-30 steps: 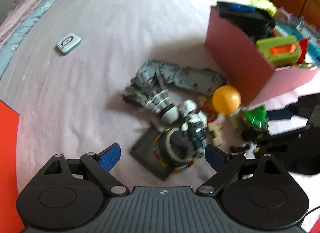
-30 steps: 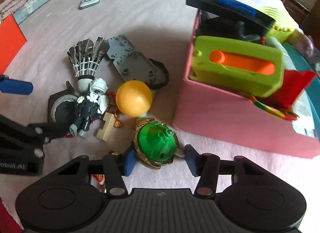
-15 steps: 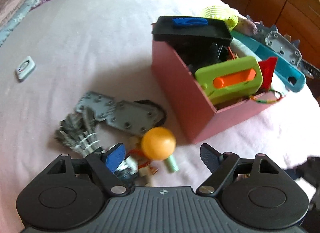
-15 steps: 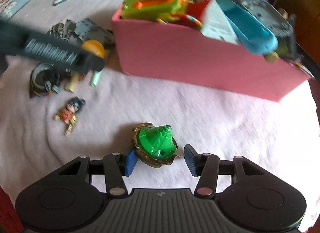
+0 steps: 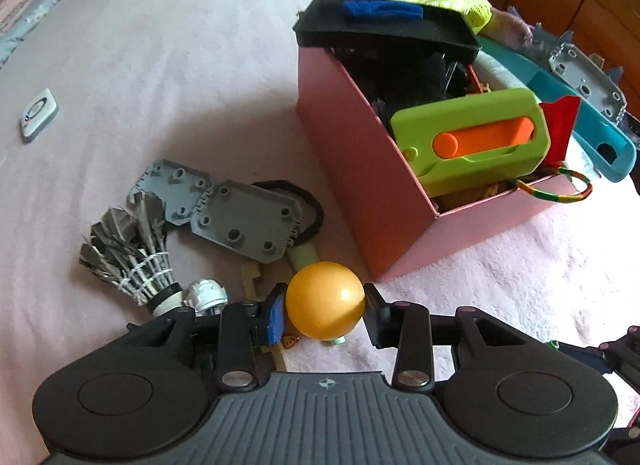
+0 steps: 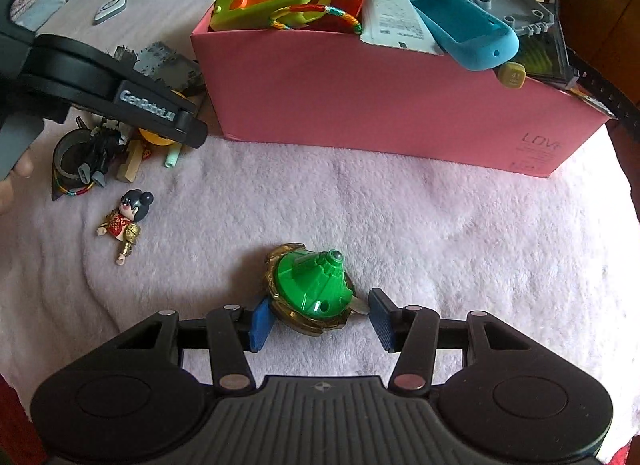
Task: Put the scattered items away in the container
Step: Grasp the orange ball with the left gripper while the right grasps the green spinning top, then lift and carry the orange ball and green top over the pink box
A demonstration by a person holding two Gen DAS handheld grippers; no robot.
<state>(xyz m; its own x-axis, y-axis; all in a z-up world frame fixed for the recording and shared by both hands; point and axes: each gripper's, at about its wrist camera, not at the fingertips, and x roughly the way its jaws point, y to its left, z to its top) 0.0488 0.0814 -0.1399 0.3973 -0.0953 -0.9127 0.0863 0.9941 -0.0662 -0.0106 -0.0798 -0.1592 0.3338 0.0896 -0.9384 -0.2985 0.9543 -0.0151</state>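
Observation:
An orange ball (image 5: 325,299) sits between the pads of my left gripper (image 5: 325,313). The jaws are closing and both pads touch the ball's sides. It is at the edge of the toy pile, just left of the near corner of the pink box (image 5: 352,169). In the right wrist view, my right gripper (image 6: 320,319) is shut on a green spinning top with a gold ring (image 6: 312,289). It is low over the pink blanket, in front of the box's long wall (image 6: 380,97). The box is heaped with toys.
Beside the ball lie a shuttlecock (image 5: 132,261), grey studded plates (image 5: 236,217), a black hair tie and small bits. A small figurine (image 6: 124,225) and a dark tape roll (image 6: 70,157) lie left of the top. A white device (image 5: 39,115) sits far left.
My left gripper swung from the tape roll over to the orange ball and narrowed its jaws onto it. My right gripper carried the green top away from the pile, along the box front.

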